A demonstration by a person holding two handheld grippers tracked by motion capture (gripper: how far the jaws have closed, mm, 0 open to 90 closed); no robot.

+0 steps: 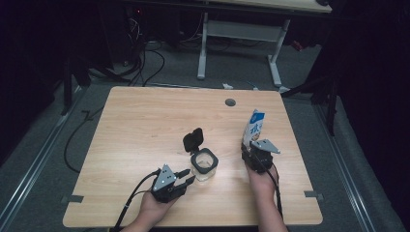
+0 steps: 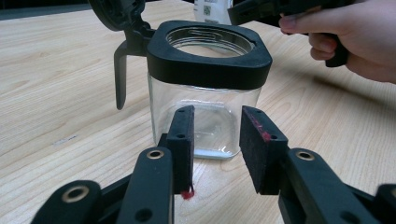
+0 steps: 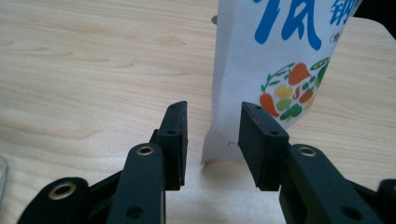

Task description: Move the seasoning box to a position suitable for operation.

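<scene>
Two grippers sit low on the table (image 1: 145, 116): left gripper (image 1: 186, 178) with fingers apart just short of the glass jar (image 1: 204, 166), right gripper (image 1: 251, 153) with fingers apart at the white pouch (image 1: 253, 126). Left gripper view shows the jar's black rim and flipped-up lid (image 2: 116, 11). Right gripper view shows vegetable print on the upright pouch.

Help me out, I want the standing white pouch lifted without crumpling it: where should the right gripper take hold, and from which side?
Grip the pouch by its flat side edge, coming in level from the person's side, where the right gripper already faces it, open. The pouch stands upright and is thin, so its near edge would probably fit between the fingers; pinching above the base seems less likely to tip it.
</scene>
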